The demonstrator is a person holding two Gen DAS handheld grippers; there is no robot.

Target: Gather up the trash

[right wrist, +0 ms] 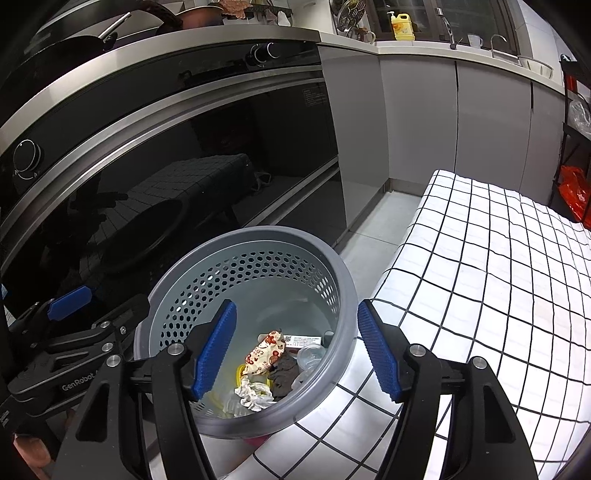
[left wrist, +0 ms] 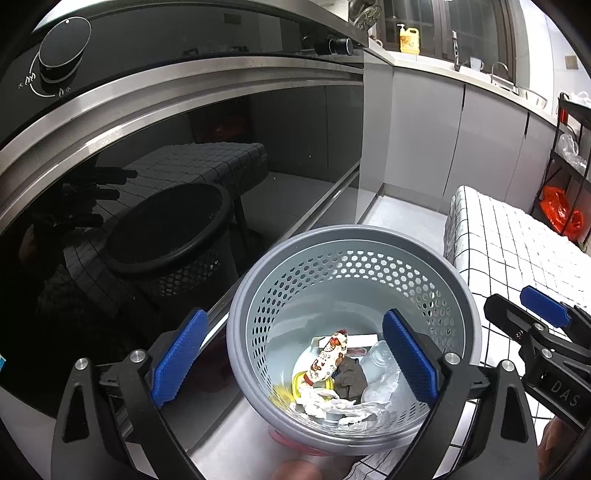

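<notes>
A grey perforated trash basket (left wrist: 373, 243) stands on the floor between the oven and the checked table; it also shows in the right wrist view (right wrist: 255, 236). Inside lie a printed snack wrapper (left wrist: 330, 356) (right wrist: 266, 352), crumpled white paper (left wrist: 325, 402) (right wrist: 253, 395), a dark rag (left wrist: 351, 376) (right wrist: 285, 373), clear plastic (left wrist: 380, 363) (right wrist: 312, 356) and something yellow (left wrist: 282, 395). My left gripper (left wrist: 295, 363) is open and empty above the basket. My right gripper (right wrist: 295, 350) is open and empty above it too. Each gripper shows in the other's view: the right one (left wrist: 543, 314), the left one (right wrist: 70, 297).
A black glass oven door (left wrist: 155, 177) (right wrist: 166, 158) with knobs rises on the left. A table with a white checked cloth (left wrist: 509, 236) (right wrist: 491, 266) is on the right. Grey cabinets (left wrist: 443, 133) and a counter with a yellow bottle (right wrist: 402, 26) lie behind. A rack with an orange bag (left wrist: 561, 210) stands far right.
</notes>
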